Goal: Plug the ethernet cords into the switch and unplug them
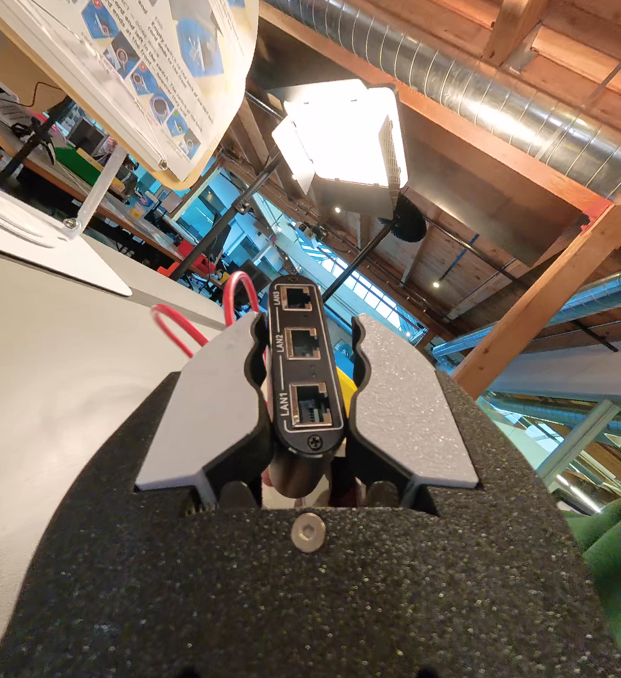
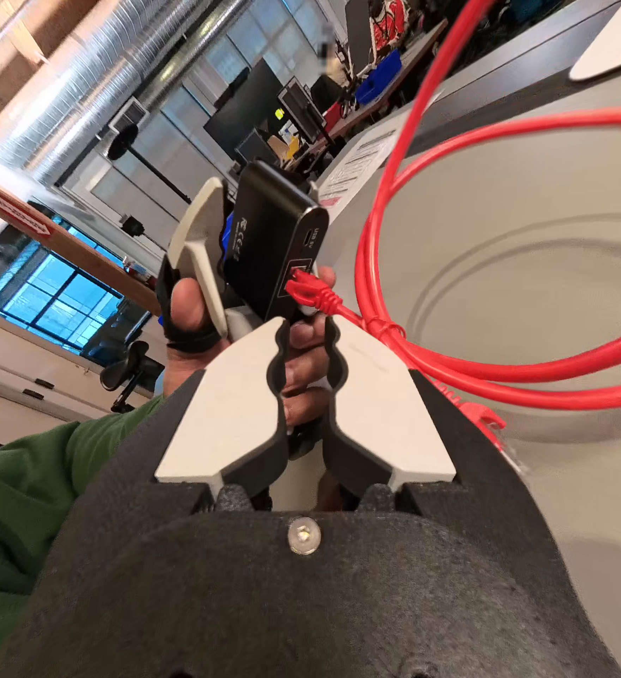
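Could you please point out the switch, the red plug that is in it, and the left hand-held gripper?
switch (image 1: 307,367), left wrist view, on its black face with three sockets.
red plug (image 2: 309,290), right wrist view, on the plug body at the socket.
left hand-held gripper (image 1: 307,330), left wrist view, midway between its fingertips.

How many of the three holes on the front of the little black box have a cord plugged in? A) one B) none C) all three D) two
B: in the left wrist view all three front ports of the black switch, which sits between the fingers of the left tool, are empty; the red ethernet cord enters its other end.
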`<state>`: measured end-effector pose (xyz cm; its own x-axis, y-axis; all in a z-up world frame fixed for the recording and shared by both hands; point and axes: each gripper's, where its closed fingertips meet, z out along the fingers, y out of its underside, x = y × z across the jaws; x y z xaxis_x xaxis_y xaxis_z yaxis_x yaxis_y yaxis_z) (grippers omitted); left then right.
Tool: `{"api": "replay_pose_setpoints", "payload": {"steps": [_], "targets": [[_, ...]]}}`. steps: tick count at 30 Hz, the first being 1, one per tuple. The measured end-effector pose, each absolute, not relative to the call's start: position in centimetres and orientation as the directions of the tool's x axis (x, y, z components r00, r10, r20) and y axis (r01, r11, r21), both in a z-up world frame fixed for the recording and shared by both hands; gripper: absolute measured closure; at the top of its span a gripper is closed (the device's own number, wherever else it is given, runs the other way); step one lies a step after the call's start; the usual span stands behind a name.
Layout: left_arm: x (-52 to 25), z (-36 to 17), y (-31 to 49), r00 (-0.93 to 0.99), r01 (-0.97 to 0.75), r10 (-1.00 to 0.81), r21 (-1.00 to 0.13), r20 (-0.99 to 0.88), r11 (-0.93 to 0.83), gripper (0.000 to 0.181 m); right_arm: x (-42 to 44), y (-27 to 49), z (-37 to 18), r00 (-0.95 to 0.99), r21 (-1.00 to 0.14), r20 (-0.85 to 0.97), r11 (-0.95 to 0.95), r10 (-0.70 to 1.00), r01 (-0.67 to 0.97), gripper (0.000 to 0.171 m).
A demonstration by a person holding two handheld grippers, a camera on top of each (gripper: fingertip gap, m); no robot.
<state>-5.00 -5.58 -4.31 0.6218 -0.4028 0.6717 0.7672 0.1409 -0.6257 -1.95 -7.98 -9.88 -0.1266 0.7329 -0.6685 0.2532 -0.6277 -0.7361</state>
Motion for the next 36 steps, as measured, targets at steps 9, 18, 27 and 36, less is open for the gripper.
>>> {"api": "replay_pose_setpoints", "payload": {"steps": [9,18,27,36], "targets": [[-4.1,-4.2,-5.5,0.586,0.79,-0.439,-0.601,0.681,0.123,0.137,-1.9,-9.3,-9.2,-0.222,-0.686,-0.727,-0.674,0.65,0.274,0.156],[-4.0,-3.0,-6.6,0.526,0.84,-0.532,-0.504,0.664,0.201,0.136,-1.7,-10.3,-8.3,-0.275,-0.695,-0.718,-0.68,0.64,0.233,0.152],[-3.4,-1.8,-7.3,0.491,0.86,-0.598,-0.461,0.634,0.218,0.136,-1.6,-10.0,-8.0,-0.252,-0.724,-0.688,-0.665,0.68,0.182,0.14],[-1.3,-3.2,-5.9,0.493,0.823,-0.571,-0.565,0.656,0.061,0.137,-1.0,-7.9,-6.7,-0.288,-0.773,-0.624,-0.629,0.727,0.087,0.146]]}}
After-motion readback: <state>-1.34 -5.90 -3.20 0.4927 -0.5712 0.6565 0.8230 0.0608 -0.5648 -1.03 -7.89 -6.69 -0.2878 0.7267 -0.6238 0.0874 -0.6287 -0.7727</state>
